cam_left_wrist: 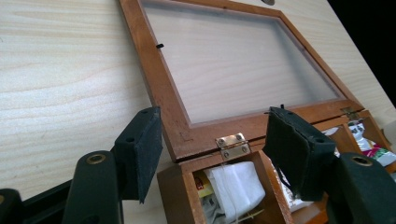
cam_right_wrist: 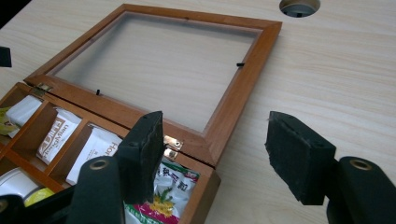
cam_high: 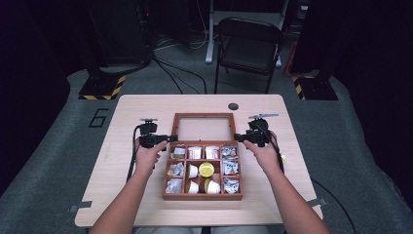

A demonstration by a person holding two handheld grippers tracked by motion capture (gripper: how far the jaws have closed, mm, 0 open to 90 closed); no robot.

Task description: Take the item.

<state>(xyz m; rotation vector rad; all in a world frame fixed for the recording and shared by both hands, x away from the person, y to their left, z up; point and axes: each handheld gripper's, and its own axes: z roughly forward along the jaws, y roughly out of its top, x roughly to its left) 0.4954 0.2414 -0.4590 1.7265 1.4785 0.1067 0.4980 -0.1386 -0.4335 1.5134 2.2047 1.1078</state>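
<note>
Brown wood: one compartment box [cam_high: 202,195] sits mid-table [cam_high: 122,195], its glass-paned lid [cam_high: 203,115] swung fully back and lying flat on the tabletop behind it. High view: I count twelve compartments, three rows of four, holding sachets and small cups; one cup shows a yellow top [cam_high: 206,169]. My left gripper [cam_high: 170,138] is at the box's rear left corner, my right gripper [cam_high: 236,137] at the rear right corner. One folding chair [cam_high: 248,46] stands beyond the table.

Left gripper view: my two pads stand apart, gripping nothing. Between them I see the lid's near corner and one brass hinge [cam_left_wrist: 232,145]. Below it, the corner compartment holds a white tea bag [cam_left_wrist: 236,186].

Right gripper view: my two pads stand apart, empty, straddling the box's other rear corner. One brass hinge [cam_right_wrist: 172,143] lies just beside my left pad. A green sachet [cam_right_wrist: 163,193] fills the corner compartment. One round cable hole [cam_right_wrist: 299,6] in the table, far side.
</note>
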